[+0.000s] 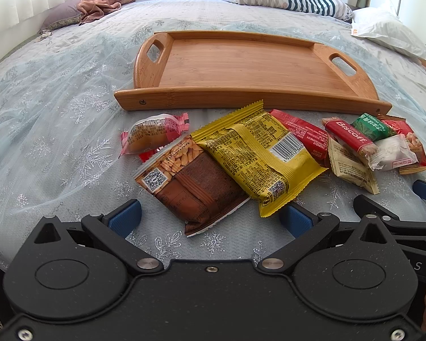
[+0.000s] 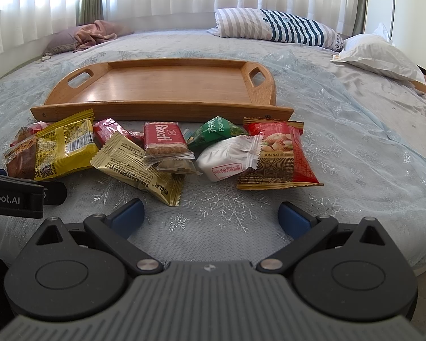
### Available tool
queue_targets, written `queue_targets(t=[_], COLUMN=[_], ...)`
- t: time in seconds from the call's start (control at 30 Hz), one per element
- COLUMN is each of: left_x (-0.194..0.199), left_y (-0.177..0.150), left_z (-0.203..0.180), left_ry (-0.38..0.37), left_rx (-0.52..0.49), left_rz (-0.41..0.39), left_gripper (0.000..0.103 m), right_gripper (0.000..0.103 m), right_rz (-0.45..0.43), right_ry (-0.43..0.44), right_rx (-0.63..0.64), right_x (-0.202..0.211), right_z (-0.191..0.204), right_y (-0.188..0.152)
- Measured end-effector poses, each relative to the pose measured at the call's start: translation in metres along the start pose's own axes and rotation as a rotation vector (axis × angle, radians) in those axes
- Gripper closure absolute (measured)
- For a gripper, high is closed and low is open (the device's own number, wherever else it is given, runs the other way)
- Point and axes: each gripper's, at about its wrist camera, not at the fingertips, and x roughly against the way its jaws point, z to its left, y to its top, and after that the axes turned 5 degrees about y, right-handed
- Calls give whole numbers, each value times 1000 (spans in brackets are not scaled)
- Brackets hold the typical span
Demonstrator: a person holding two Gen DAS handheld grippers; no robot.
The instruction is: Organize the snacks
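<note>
We hold both the left gripper (image 1: 210, 218) and right gripper (image 2: 211, 217) spread wide and empty before the crinkled foil snack packets (image 2: 162, 153), ready to load the bare wooden handled tray (image 2: 159, 88).

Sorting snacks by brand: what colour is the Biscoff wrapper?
Red with white lettering on the Biscoff packet, its lower part clear; the right wrist view shows it best.

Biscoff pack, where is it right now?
On the bed in front of the wooden tray, mid-pile in the right wrist view: the Biscoff pack lies between the gold packet and green packet.

Snack packets (image 2: 167, 153) crowd the bedspread before the bare tray (image 2: 156, 85).
</note>
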Motion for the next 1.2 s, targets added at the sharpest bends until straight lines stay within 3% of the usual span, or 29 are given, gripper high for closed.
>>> queue_targets(t=[0.67, 0.83, 0.97, 1.07, 1.13, 1.2], left_x=[9, 23, 36, 42, 46, 45], left_y=[-8, -2, 2, 7, 8, 9], left_z=[2, 9, 14, 17, 16, 11], left_ry=[-18, -47, -66, -117, -136, -145], left_rx=[-12, 3, 11, 38, 39, 21], left_rz=[-66, -82, -118, -112, -119, -126], left_gripper=[1, 17, 44, 59, 63, 65], right_gripper=[0, 1, 10, 27, 46, 49], right_rz=[-53, -110, -168, -183, -171, -169], right_ry=[17, 15, -20, -70, -104, -115], right_rx=[-9, -13, 1, 3, 12, 32], right_x=[3, 18, 30, 31, 27, 24], right_z=[-2, -4, -6, -10, -11, -10], right_y=[-6, -5, -2, 4, 7, 8])
